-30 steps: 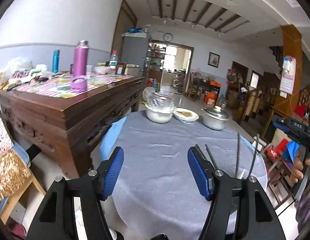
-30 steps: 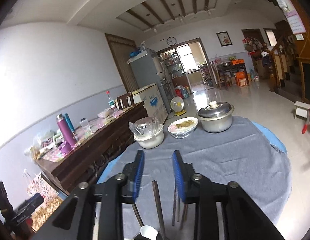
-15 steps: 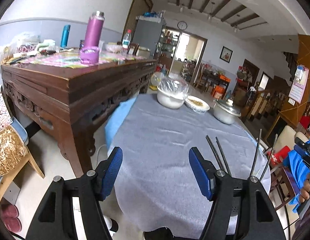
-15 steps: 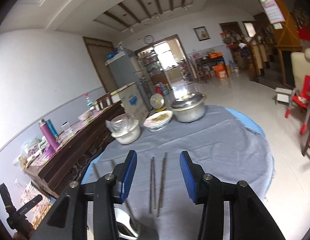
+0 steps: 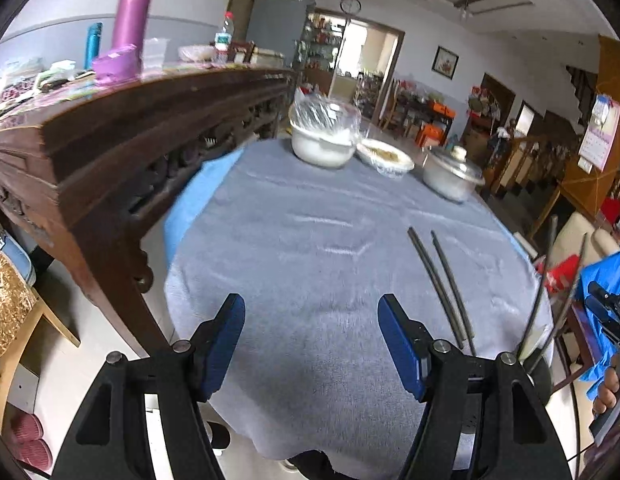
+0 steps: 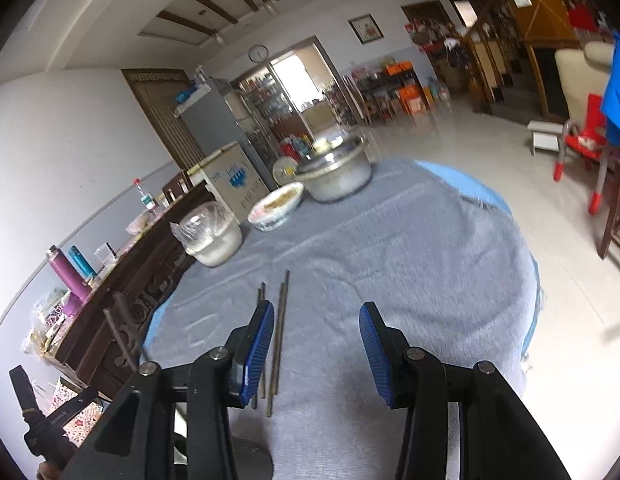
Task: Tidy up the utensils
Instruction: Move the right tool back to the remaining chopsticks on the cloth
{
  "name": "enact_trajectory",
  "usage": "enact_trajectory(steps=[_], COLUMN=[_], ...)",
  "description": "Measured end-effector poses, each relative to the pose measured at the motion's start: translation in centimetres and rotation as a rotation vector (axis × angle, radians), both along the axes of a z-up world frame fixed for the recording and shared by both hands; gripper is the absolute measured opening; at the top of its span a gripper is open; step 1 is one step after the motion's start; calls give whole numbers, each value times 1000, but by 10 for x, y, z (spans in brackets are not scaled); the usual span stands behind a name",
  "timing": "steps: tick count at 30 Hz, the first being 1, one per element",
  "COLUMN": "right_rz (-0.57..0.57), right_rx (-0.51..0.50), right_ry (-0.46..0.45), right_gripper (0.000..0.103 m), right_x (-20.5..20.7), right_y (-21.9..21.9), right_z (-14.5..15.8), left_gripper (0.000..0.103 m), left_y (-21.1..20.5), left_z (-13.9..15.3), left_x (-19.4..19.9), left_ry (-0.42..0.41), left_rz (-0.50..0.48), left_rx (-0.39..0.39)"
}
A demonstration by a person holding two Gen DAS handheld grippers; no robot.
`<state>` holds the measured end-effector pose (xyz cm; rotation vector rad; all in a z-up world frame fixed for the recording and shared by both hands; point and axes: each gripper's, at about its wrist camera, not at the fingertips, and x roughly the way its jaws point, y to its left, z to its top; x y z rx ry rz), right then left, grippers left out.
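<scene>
At top centre stand a plastic-covered white bowl [image 5: 324,144], a food dish [image 5: 386,156] and a lidded pot [image 5: 450,172]. Chopsticks [image 5: 442,280] lie centre-right. The left gripper [image 5: 312,344] and right gripper [image 6: 316,350] are spread, holding nothing.

Chopsticks [image 6: 278,332]: near ends hidden behind the right gripper's [image 6: 316,350] left finger. Upright sticks [image 5: 544,288] at right: lower ends hidden behind the left gripper [image 5: 312,344]. Hand [image 5: 608,390] cut off at right edge. Far shelves [image 6: 384,80] at top centre too small and blurred to read.
</scene>
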<state>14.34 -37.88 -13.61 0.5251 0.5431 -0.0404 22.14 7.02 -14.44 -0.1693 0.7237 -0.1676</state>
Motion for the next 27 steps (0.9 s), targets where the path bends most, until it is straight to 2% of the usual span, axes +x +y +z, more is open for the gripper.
enact_trajectory(steps=[6, 13, 24, 27], right_rz=[-1, 36, 227, 266], right_rx=[28, 62, 85, 63], right_ry=[63, 129, 270, 301], right_gripper=[48, 48, 48, 48], right_x=[16, 49, 180, 218], right_y=[-11, -10, 25, 39], right_z=[-29, -53, -73, -77], left_gripper=[70, 70, 70, 70], left_y=[-20, -53, -104, -123], left_z=[-24, -33, -37, -39], left_x=[36, 70, 149, 168], left_ry=[89, 122, 176, 189], left_rz=[-32, -83, -171, -195], left_rx=[4, 31, 39, 42])
